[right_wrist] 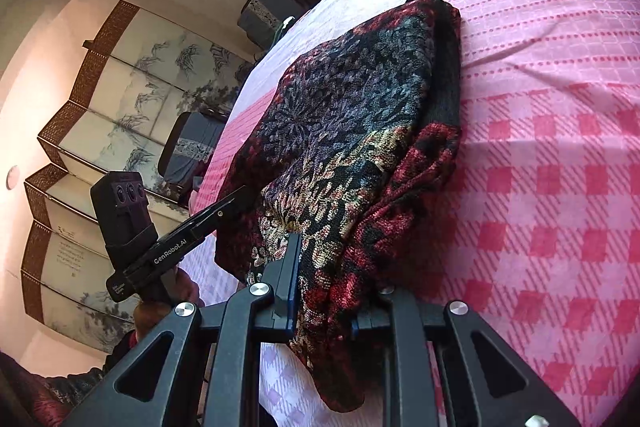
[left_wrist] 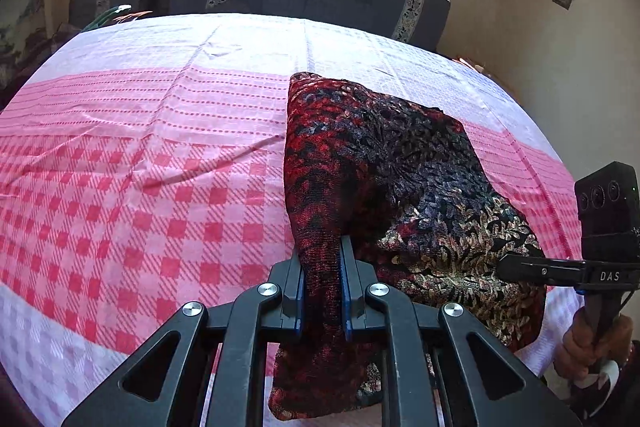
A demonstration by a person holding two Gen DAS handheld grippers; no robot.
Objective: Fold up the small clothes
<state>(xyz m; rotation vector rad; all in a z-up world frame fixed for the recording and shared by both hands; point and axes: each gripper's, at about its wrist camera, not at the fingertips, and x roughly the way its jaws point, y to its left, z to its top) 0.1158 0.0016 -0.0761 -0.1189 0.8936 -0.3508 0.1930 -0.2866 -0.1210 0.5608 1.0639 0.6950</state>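
I'm gripping the patterned garment (left_wrist: 384, 163) with both tools: left gripper (left_wrist: 322, 267) clenching its red edge, right gripper (right_wrist: 324, 291) clenching the other near edge. It's lying folded on the checked tablecloth (left_wrist: 140, 167).

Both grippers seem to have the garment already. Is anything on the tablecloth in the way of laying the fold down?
Nothing visible. The left gripper and right gripper are each shut on the patterned garment, and the pink checked tablecloth around it shows only wrinkles. The green item lies at the far edge, well clear.
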